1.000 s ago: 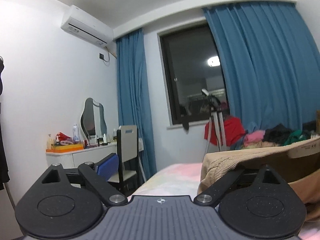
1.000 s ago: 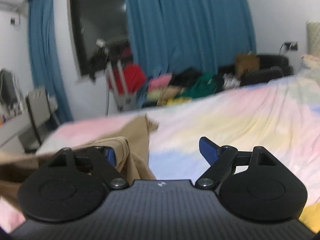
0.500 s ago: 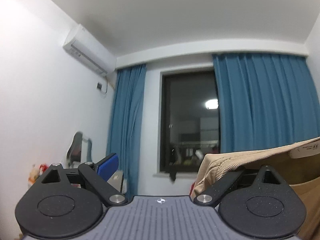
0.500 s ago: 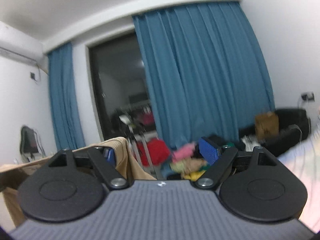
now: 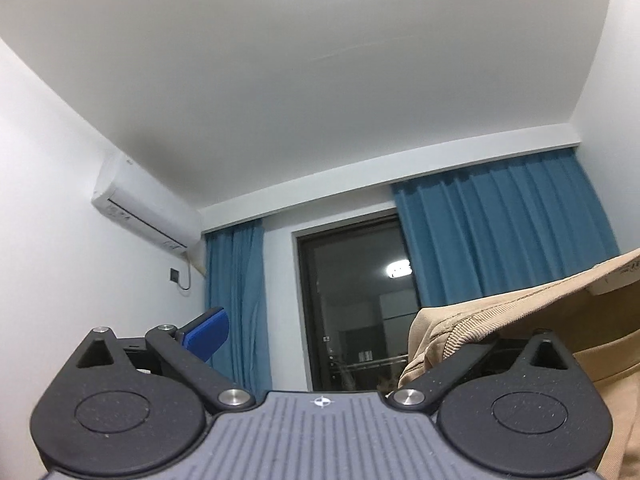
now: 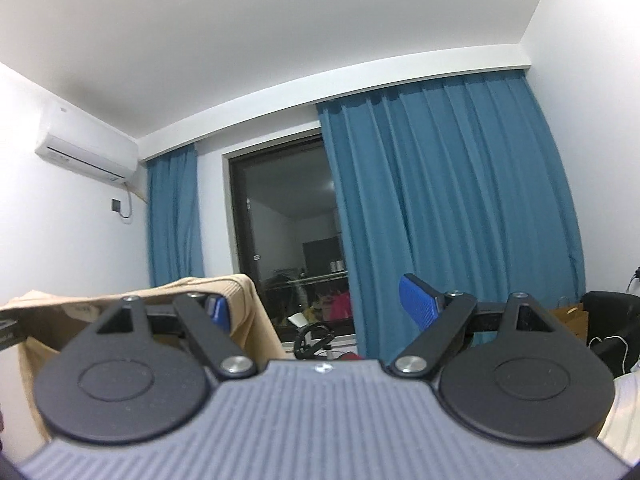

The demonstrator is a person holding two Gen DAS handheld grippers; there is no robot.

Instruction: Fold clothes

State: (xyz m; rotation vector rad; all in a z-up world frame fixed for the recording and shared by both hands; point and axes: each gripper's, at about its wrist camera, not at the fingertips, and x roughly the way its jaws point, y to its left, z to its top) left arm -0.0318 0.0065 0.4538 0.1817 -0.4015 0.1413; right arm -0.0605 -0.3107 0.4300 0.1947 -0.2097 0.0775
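A tan garment (image 5: 520,320) with a ribbed hem hangs stretched between my two grippers, lifted high in the air. In the left wrist view it is draped over the right finger of my left gripper (image 5: 316,336), whose jaws stand wide apart; the blue left pad (image 5: 206,332) is bare. In the right wrist view the same garment (image 6: 120,300) hangs over the left finger of my right gripper (image 6: 320,310), also wide open, with its blue right pad (image 6: 418,306) bare. Both cameras point up at the ceiling and window.
Blue curtains (image 6: 440,200) flank a dark window (image 6: 288,232). An air conditioner (image 5: 144,204) sits high on the left wall. A black chair (image 6: 612,320) and a paper bag (image 6: 568,318) stand at the far right. Clothes lie piled below the window (image 6: 336,304).
Both grippers have risen and tilted upward, carrying the tan garment with them. The bed and dresser have dropped out of view; ceiling now fills the frames.
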